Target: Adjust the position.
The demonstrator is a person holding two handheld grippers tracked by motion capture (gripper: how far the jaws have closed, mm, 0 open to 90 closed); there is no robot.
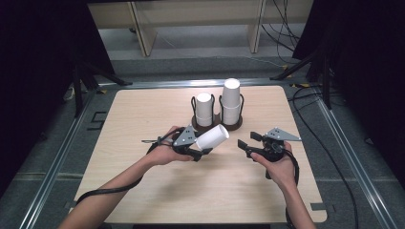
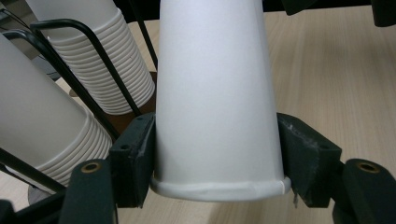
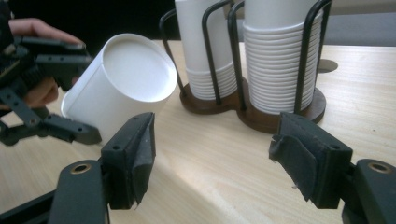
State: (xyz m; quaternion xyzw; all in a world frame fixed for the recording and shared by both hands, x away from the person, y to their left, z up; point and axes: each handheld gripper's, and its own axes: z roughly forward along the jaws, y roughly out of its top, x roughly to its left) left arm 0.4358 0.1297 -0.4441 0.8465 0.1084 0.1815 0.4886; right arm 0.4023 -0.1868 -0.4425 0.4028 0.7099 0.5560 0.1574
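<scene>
My left gripper (image 1: 200, 151) is shut on a white paper cup (image 1: 213, 137), held on its side above the table with its base pointing right. In the left gripper view both jaws press the cup (image 2: 215, 98) just above its rim. My right gripper (image 1: 244, 146) stands open a short way to the cup's right, nothing between its jaws. In the right gripper view the cup (image 3: 122, 79) shows its closed base at upper left, and my right gripper (image 3: 212, 154) hangs over bare table. Two stacks of white cups (image 1: 231, 100) stand upside down in a black wire holder (image 1: 217, 120) behind.
The light wooden table (image 1: 143, 114) has bare room to the left and in front of my hands. The holder's brown base (image 3: 280, 119) stands just beyond both grippers. Black cables trail off the table's right side (image 1: 305, 102).
</scene>
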